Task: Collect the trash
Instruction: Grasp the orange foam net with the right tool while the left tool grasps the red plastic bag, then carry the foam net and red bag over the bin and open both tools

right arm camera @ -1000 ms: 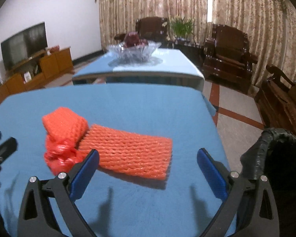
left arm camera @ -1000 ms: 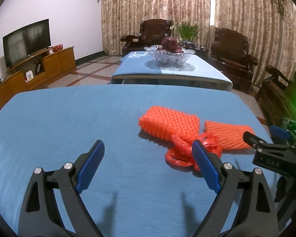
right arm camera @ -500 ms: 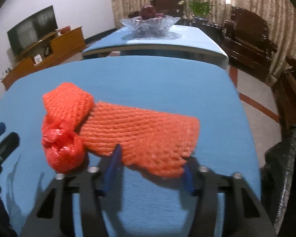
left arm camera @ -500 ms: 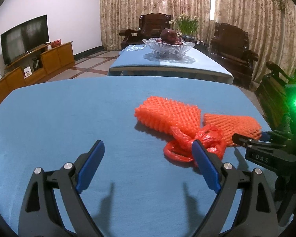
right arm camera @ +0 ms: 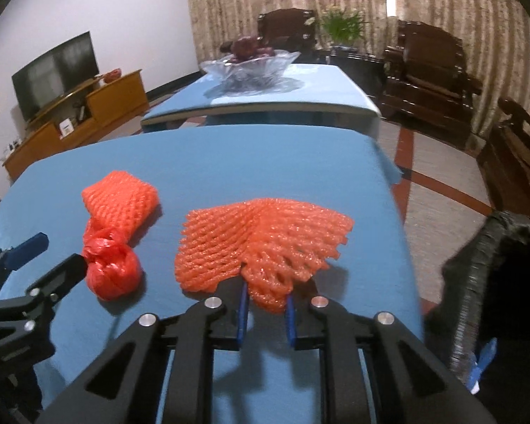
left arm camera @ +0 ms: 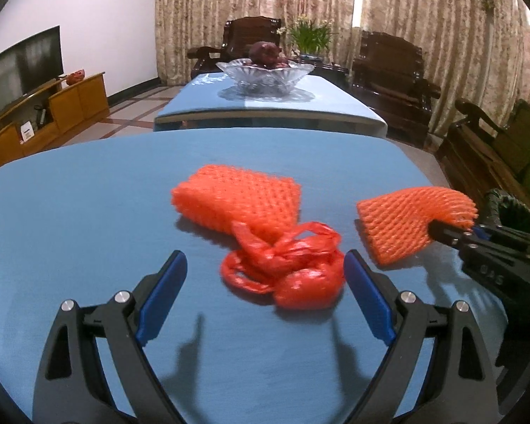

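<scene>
Since the earlier frame the right gripper has gone from wide open to pinching the near edge of the flat orange foam net, jaws closing on it, and the net now sits lifted and apart from the other trash. The left gripper is released, jaws wide, with the knotted red plastic bag between its fingers, untouched. The second foam net lies on the blue tablecloth touching the bag; a black-lined bin stands off the table's right edge.

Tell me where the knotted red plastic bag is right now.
In the left wrist view the red plastic bag lies on the blue table between the open left gripper fingers, touching the foam net sleeve behind it.
</scene>
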